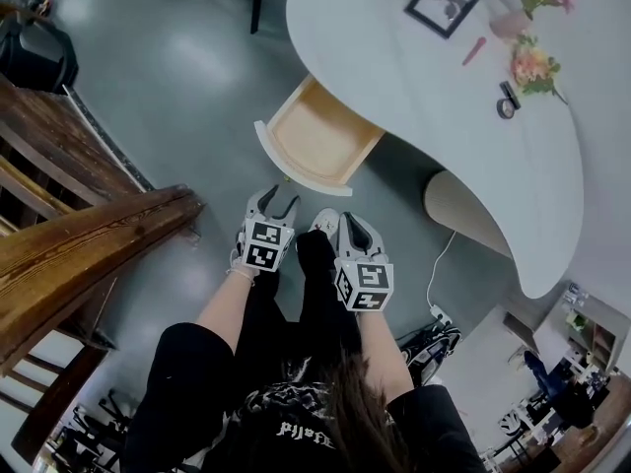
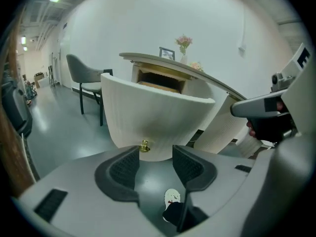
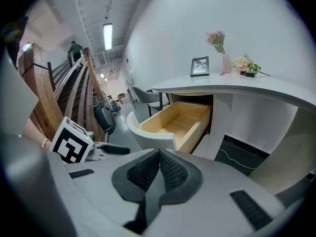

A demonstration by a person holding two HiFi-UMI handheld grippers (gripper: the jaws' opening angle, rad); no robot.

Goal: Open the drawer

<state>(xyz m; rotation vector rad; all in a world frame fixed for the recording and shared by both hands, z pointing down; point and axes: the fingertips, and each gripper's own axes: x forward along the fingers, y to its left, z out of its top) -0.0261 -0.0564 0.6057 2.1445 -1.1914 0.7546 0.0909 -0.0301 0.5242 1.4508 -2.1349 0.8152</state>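
Pale wood shows inside the drawer, pulled well out from under the surface's curved edge. The left tool gapes empty just short of the brass knob; the right tool is pressed together on nothing. Pulling further could drop the drawer out. Bare floor lies open beside it, with a wooden railing close at the left.

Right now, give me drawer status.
Left gripper open, knob just beyond its tips. Right gripper shut, empty. Drawer pulled out, nothing inside. Nothing blocks it.

Grey floor, wooden staircase, white walls, chair.
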